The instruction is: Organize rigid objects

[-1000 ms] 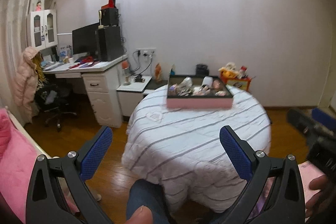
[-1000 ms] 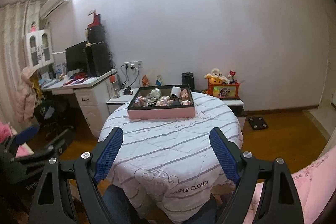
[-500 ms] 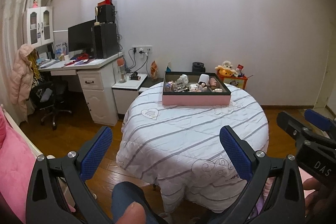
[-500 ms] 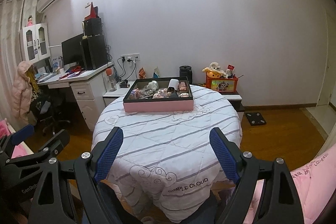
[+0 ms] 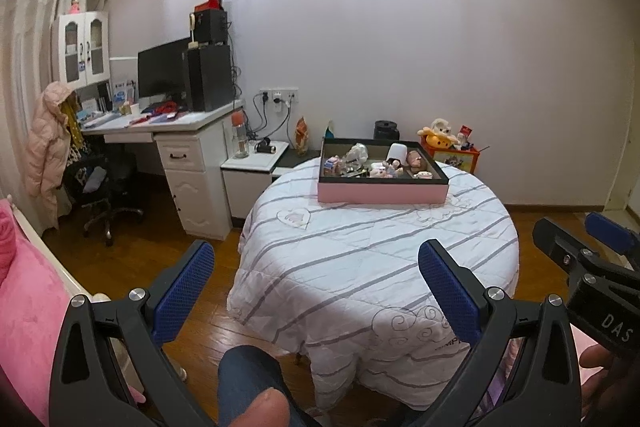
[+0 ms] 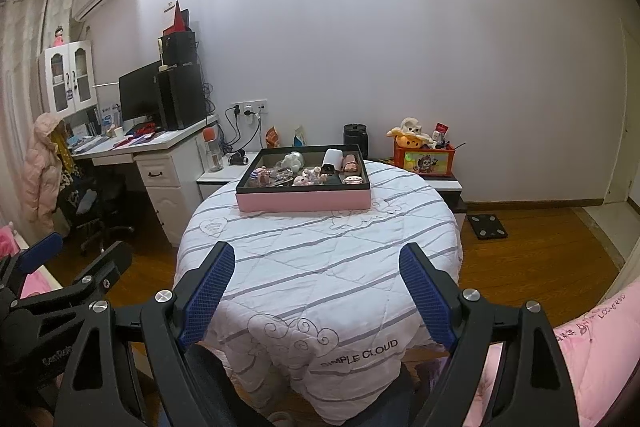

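Note:
A pink box with a dark rim (image 5: pixel 382 191) (image 6: pixel 304 201) stands at the far side of a round table under a white striped quilt (image 5: pixel 372 251) (image 6: pixel 320 251). Several small figurines and toys (image 5: pixel 380 163) (image 6: pixel 308 169) lie jumbled inside it. My left gripper (image 5: pixel 316 287) hangs open well short of the table's near edge, with nothing between its blue pads. My right gripper (image 6: pixel 316 291) is open too, held over the near edge of the quilt and far from the box. Each gripper shows at the edge of the other's view.
A white desk (image 5: pixel 168 131) with a monitor and a black office chair (image 5: pixel 104 187) stand at the left. A low white cabinet (image 5: pixel 252 175) sits behind the table. An orange toy box (image 6: pixel 424 159) rests at the back right. Pink bedding (image 5: pixel 28 307) lies left; a person's knee (image 5: pixel 248 383) is below.
Both views have drifted a little, so the table and box sit slightly differently in frame. The jaws of both grippers stay as wide as before.

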The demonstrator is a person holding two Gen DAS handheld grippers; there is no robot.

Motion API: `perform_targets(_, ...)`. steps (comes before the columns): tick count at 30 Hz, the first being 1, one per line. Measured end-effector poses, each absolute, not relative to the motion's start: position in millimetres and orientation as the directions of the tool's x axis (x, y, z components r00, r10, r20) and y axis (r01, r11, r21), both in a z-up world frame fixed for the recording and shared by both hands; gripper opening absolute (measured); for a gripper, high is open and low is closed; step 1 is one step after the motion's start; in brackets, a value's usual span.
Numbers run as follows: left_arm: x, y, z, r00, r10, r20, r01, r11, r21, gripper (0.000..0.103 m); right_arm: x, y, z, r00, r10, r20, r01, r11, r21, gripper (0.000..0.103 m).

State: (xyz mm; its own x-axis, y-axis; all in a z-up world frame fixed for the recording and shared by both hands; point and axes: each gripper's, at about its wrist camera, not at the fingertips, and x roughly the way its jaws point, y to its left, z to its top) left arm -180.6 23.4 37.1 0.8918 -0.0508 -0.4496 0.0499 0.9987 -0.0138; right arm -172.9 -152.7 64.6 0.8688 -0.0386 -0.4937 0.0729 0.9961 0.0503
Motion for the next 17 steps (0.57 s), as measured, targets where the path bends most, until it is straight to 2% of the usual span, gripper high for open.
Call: perform_targets(17,-173.9,30.0,29.1,0.876,-0.085,-0.474,0.071,0.996,-0.046,0.103,-168.2,-147.9,59.6,0.861,-0.031,-0.508,0.066,0.997,0.050,0.086)
